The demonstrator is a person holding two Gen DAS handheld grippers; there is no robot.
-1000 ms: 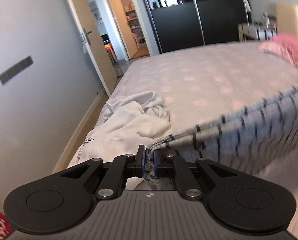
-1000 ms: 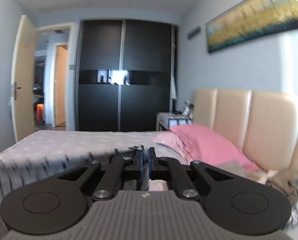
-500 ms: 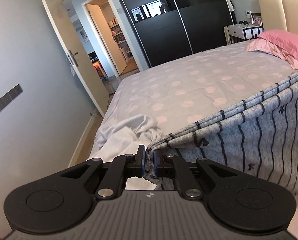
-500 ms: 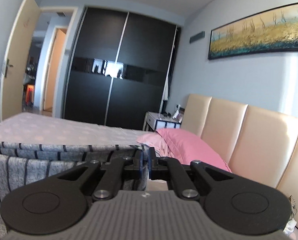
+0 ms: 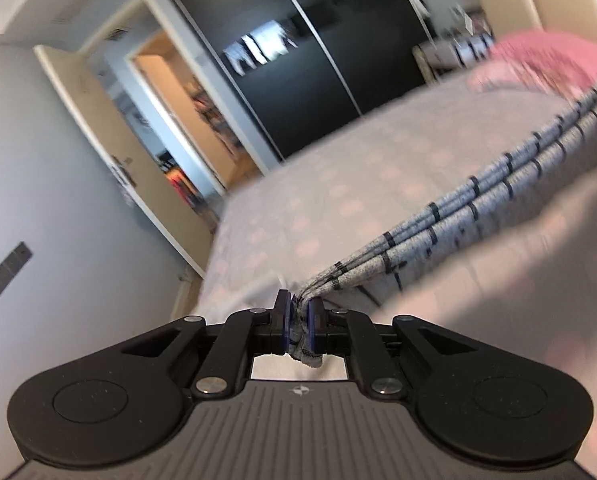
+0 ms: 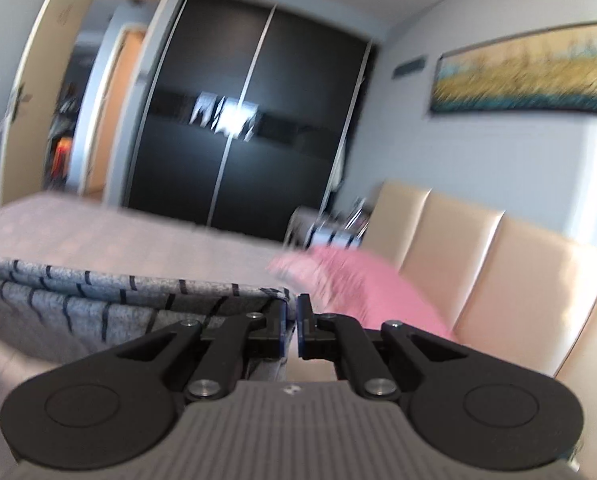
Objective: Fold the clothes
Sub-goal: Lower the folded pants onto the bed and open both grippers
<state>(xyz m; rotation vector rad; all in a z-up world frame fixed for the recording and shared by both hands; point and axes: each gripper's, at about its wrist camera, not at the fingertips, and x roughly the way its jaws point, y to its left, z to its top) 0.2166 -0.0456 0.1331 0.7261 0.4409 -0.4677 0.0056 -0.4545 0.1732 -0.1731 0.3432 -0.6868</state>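
Grey knit garment with dark stripes now lower, stretched taut just above dotted lilac bedspread. Left gripper and right gripper stay clamped on opposite corners. White clothes pile gone from left view. Likely laying flat for fold.

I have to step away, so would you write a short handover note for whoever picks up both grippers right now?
Left gripper: shut on one end of the grey striped garment.
Right gripper: shut; the garment's other end reaches its jaws, so it seems pinched there, though the fabric between the pads is hard to see.
Garment: stretched between the two grippers above the dotted bedspread, with its upper edge already doubled.
Pink pillow lies at the headboard end.
Left to do: lay the garment down on the bed, finish folding, release.
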